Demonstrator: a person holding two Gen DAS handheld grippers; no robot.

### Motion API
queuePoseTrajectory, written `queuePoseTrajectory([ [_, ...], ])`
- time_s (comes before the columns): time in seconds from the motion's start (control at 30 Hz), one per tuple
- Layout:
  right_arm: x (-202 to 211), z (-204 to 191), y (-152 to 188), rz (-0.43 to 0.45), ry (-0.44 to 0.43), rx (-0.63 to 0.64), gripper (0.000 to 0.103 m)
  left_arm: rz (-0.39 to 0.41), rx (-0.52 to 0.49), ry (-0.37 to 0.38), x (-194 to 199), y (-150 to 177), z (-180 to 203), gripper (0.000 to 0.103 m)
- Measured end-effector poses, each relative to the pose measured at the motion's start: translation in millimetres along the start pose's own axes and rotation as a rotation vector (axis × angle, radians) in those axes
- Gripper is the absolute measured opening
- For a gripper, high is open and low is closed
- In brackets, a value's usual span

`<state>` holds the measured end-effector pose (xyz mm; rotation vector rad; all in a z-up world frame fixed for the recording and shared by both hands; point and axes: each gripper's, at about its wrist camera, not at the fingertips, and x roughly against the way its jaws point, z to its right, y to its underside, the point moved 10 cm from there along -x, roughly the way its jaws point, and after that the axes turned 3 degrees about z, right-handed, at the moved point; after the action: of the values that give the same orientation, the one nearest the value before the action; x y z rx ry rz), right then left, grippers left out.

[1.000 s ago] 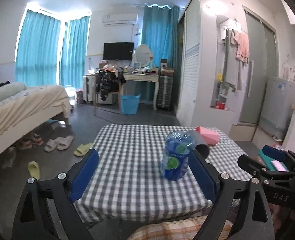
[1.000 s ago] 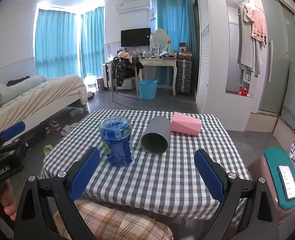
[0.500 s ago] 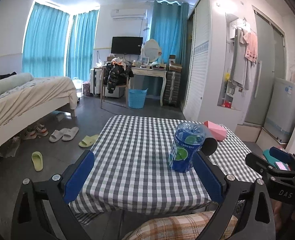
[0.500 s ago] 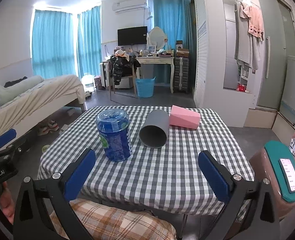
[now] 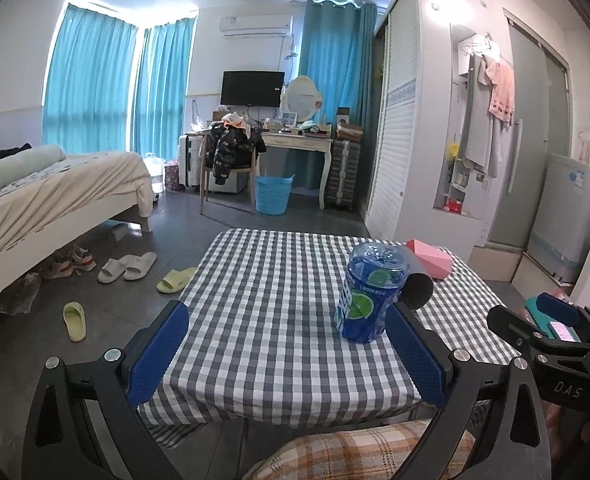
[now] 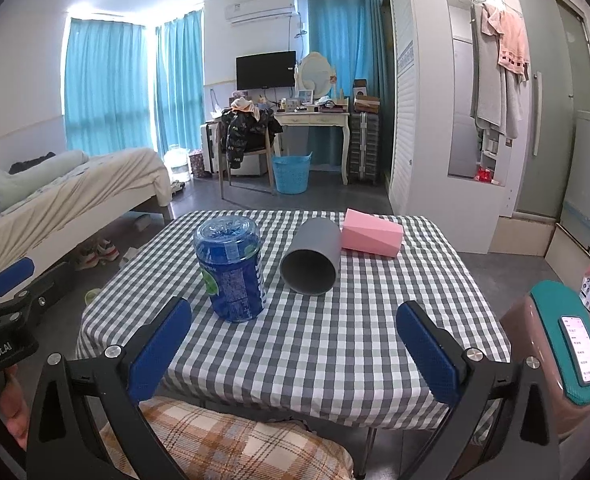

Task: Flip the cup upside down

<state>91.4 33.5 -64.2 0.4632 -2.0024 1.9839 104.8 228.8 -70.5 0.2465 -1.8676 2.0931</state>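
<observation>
Jaws gape empty on both the left gripper (image 5: pixel 287 348) and right gripper (image 6: pixel 295 344); beside the blue bottle (image 6: pixel 231 274), the grey cup (image 6: pixel 311 260) lies sideways, unflipped.

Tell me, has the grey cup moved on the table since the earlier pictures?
No. In the right wrist view the grey cup lies on its side between the blue cup and the pink block, as before. Only the camera shifted.
</observation>
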Motion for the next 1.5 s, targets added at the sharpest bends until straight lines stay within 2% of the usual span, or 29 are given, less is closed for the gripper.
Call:
queuePoseTrajectory([
  [0.37,0,0,1,-0.003,-0.002,0.002,0.103,0.006,-0.006,-0.021,3,-2,-3,0.102],
  [1.5,-5,-3,13,-0.026,-0.009,-0.001,0.103,-0.004,-0.016,-0.011,6,2,-1,0.102],
])
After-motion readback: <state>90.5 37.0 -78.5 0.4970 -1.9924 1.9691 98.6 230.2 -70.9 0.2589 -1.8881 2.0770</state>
